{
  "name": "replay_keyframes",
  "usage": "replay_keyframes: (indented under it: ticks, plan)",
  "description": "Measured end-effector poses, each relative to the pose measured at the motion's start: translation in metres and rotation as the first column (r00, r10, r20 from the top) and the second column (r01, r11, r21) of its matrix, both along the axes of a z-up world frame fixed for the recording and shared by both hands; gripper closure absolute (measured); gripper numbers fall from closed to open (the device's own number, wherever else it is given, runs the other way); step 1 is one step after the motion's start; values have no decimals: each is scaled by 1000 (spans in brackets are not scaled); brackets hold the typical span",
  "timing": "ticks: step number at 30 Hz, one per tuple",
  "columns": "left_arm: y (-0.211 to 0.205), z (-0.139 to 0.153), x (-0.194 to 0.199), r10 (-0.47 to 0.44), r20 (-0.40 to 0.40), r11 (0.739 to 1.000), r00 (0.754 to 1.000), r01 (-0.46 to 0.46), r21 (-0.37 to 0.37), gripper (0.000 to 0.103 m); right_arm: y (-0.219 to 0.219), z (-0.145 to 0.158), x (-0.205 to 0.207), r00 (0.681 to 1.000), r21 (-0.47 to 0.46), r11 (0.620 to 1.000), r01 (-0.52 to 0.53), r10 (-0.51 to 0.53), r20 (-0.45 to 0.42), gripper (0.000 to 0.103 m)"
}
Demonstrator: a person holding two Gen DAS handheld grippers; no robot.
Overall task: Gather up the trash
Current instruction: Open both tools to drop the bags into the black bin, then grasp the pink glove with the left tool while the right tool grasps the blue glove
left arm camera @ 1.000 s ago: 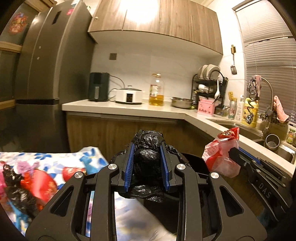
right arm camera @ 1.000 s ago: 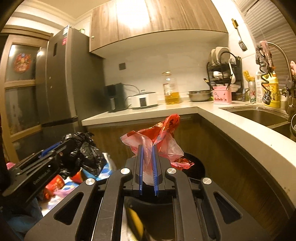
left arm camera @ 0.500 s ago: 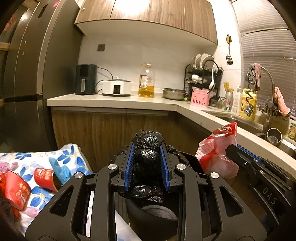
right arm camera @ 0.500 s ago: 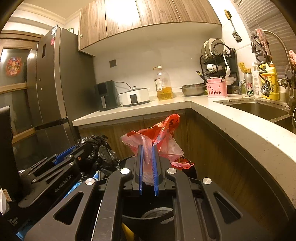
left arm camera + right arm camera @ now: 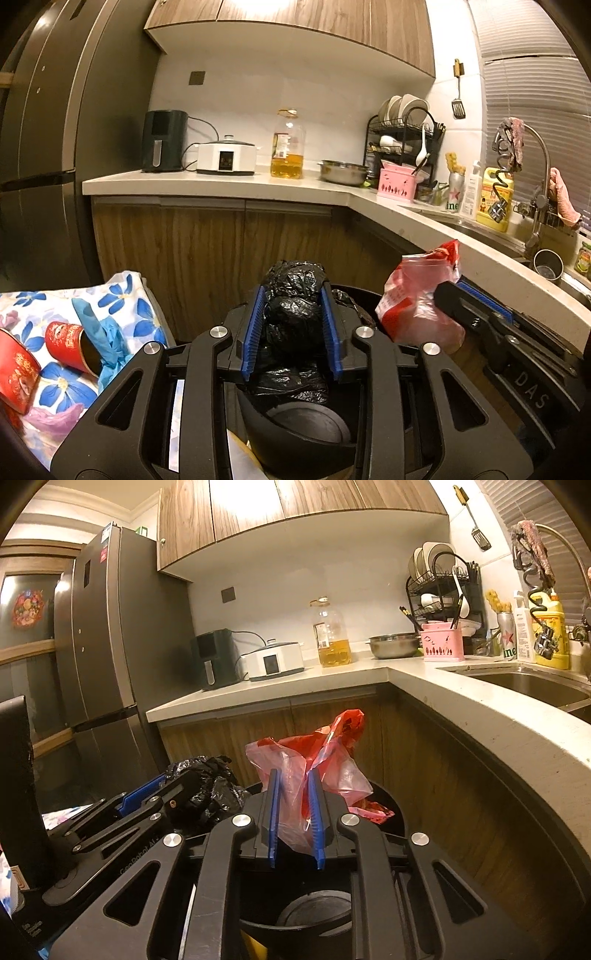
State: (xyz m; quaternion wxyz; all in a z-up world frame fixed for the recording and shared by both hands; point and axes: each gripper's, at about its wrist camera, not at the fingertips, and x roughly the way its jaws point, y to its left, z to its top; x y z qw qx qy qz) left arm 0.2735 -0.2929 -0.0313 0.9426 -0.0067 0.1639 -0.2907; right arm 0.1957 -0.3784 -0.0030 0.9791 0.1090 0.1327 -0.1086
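My left gripper [image 5: 292, 292] has a crumpled black plastic bag [image 5: 291, 321] between its blue pads, which touch it on both sides while the jaws are opening. It hangs over the mouth of a black trash bin [image 5: 295, 439]. Beside it on the right, my right gripper [image 5: 293, 775] has a red and pink plastic bag [image 5: 332, 746] between its pads, and its jaws are opening too. That bag hangs over the same bin [image 5: 388, 801]. In the right wrist view the left gripper [image 5: 173, 779] and the black bag [image 5: 214, 786] show at the left.
A floral cloth [image 5: 122, 295] at the left carries red paper cups [image 5: 68, 345] and a blue glove [image 5: 107, 332]. Wooden cabinet fronts [image 5: 221, 251] stand behind the bin. The counter [image 5: 498, 731] curves close on the right, with a sink [image 5: 528, 686]. A grey fridge [image 5: 103, 646] stands at the left.
Both grippers have moved forward and a little down over the bin, whose inside now shows below them. The right gripper's pads stand wider apart; the left's are slightly wider.
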Motion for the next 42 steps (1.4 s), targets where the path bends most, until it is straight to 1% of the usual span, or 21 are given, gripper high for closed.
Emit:
replay_keyframes:
  ticks: [2, 4, 6, 9, 12, 13, 14, 15, 17, 18, 20, 26, 32, 37, 42]
  plan:
    - [-1, -1, 1, 1, -6, 1000, 1000, -1, 2, 66, 0, 0, 1, 1000, 3, 1000, -5, 5, 0, 83]
    - [0, -3, 3, -2, -11, 1000, 1000, 2, 1, 52, -2, -1, 3, 1000, 9, 1000, -10, 10, -3, 81]
    - [1, -5, 3, 1, -15, 1000, 1000, -1, -4, 46, -3, -1, 3, 1000, 11, 1000, -5, 5, -7, 81]
    - [5, -8, 5, 19, -20, 1000, 1000, -19, 2, 41, -5, -1, 1, 1000, 13, 1000, 3, -3, -7, 77]
    - [13, -8, 6, 53, -29, 999, 998, -53, -1, 35, -5, -1, -3, 1000, 22, 1000, 14, -13, -9, 67]
    - [16, -8, 6, 66, -31, 998, 997, -66, 2, 32, -4, -1, -4, 1000, 24, 1000, 16, -16, -8, 59]
    - [20, -8, 4, 83, -29, 997, 996, -83, 7, 31, -3, -1, -6, 1000, 27, 1000, 17, -17, -5, 54]
    - [23, -8, 2, 96, -25, 995, 995, -96, 10, 29, -3, 0, -7, 1000, 28, 999, 18, -17, -5, 52]
    - [30, -8, -3, 128, -17, 992, 992, -128, 22, 26, 0, 0, -10, 1000, 31, 999, 23, -23, -4, 45]
    - [32, -8, -4, 137, -16, 990, 990, -136, 24, 25, 0, 0, -12, 1000, 32, 999, 23, -23, -2, 44]
    - [43, -8, -10, 156, -17, 987, 988, -156, 24, 24, 4, 0, -16, 1000, 36, 999, 25, -25, 4, 38]
    - [75, -10, -26, 236, -16, 971, 972, -235, 40, 23, 16, 3, -30, 1000, 38, 999, 19, -20, 19, 31]
    - [116, -16, -48, 317, -6, 947, 949, -316, 52, 23, 34, 6, -43, 999, 48, 999, -9, 7, 40, 28]
    - [156, -24, -62, 390, -16, 920, 921, -389, 44, 23, 55, 4, -49, 998, 34, 999, -42, 40, 46, 27]
    - [179, -35, -66, 422, -30, 906, 906, -420, 49, 23, 75, -2, -48, 997, 33, 996, -79, 78, 30, 27]
